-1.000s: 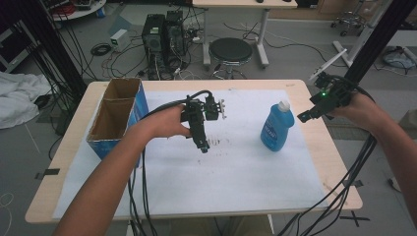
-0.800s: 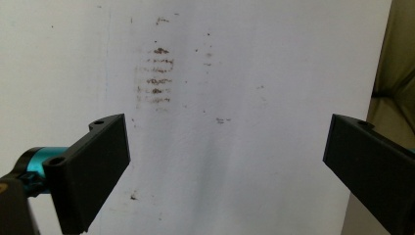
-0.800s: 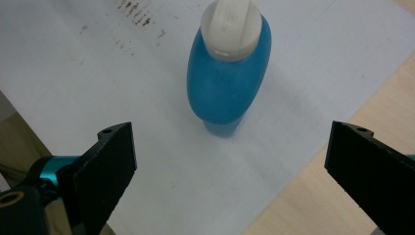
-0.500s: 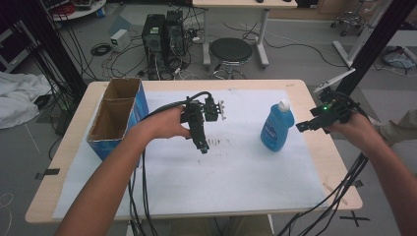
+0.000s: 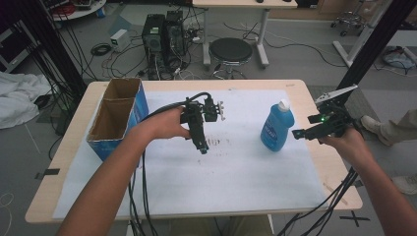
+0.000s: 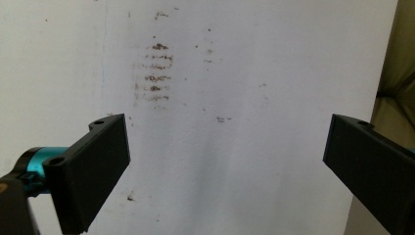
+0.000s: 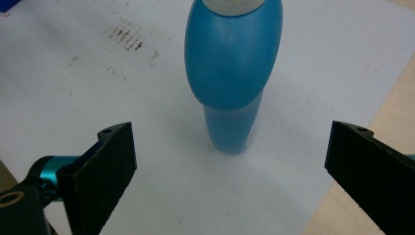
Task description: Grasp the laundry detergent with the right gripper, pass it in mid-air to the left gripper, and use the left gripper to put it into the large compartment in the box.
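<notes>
the right gripper (image 5: 301, 133) has its jaws spread wide, empty, aimed at the blue bottle (image 7: 230, 73) standing upright just ahead between their lines, likely lined up for a side grasp. the left gripper (image 5: 201, 146), also released, points down over stained white paper (image 6: 244, 73). beyond it sits a cardboard box (image 5: 118, 115).
</notes>
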A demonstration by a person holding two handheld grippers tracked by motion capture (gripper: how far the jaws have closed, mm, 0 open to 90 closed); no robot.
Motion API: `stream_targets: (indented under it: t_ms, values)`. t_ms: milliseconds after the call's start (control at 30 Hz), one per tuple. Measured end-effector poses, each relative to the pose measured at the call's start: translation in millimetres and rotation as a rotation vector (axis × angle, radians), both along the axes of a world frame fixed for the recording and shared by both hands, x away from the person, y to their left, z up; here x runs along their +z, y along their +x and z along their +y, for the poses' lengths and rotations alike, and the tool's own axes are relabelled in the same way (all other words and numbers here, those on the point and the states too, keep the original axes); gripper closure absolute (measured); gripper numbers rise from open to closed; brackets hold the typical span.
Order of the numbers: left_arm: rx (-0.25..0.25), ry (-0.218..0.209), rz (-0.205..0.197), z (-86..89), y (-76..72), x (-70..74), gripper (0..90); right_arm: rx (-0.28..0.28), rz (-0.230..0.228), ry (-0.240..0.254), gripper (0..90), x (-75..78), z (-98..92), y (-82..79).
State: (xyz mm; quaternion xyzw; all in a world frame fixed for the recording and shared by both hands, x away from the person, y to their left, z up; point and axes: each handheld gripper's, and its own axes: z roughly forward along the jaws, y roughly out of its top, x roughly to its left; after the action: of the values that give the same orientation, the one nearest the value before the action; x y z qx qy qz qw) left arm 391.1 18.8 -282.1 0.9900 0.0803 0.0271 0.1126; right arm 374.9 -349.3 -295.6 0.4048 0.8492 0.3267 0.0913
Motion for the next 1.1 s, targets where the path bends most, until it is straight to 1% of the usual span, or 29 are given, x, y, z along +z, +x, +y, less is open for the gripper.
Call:
stream_targets:
  t_ms: [200, 367, 400, 467, 567, 700, 767, 967, 1100]
  values:
    - [0.003, -0.001, 0.003, 1.4, 0.3, -2.1, 3.4, -0.019, -0.034, 0.026, 4.0, -11.4, 1.0, -5.6]
    - [0.000, -0.003, 0.002, -0.1, 0.7, -2.1, 3.4, -0.051, -0.071, 0.068, 4.0, -18.9, -1.3, -9.6]
    - [0.000, -0.003, 0.002, -0.1, 0.7, -2.1, 3.4, -0.051, -0.071, 0.068, 4.0, -18.9, -1.3, -9.6]
    - [-0.006, 0.000, 0.000, -0.9, 1.5, -2.5, 3.4, -0.069, -0.093, 0.086, 4.0, -22.7, -1.6, -12.3]
    - [-0.003, -0.003, 0.001, -1.3, 1.3, -3.0, 3.4, -0.077, -0.109, 0.087, 4.0, -27.1, -0.9, -15.1]
    - [-0.002, -0.003, 0.001, -1.1, 1.6, -3.2, 3.4, -0.089, -0.129, 0.110, 4.0, -33.6, -0.3, -19.3]
    - [-0.001, -0.003, 0.002, -1.1, 1.7, -3.4, 3.4, -0.098, -0.141, 0.112, 4.0, -37.8, 0.1, -21.0]
    - [-0.003, -0.003, 0.001, -1.6, 1.8, -3.7, 3.4, -0.131, -0.170, 0.130, 4.0, -49.9, 1.1, -21.7]
    - [-0.003, -0.001, 0.003, -1.2, 2.8, -4.2, 3.4, -0.139, -0.191, 0.130, 4.0, -58.2, 3.9, -21.0]
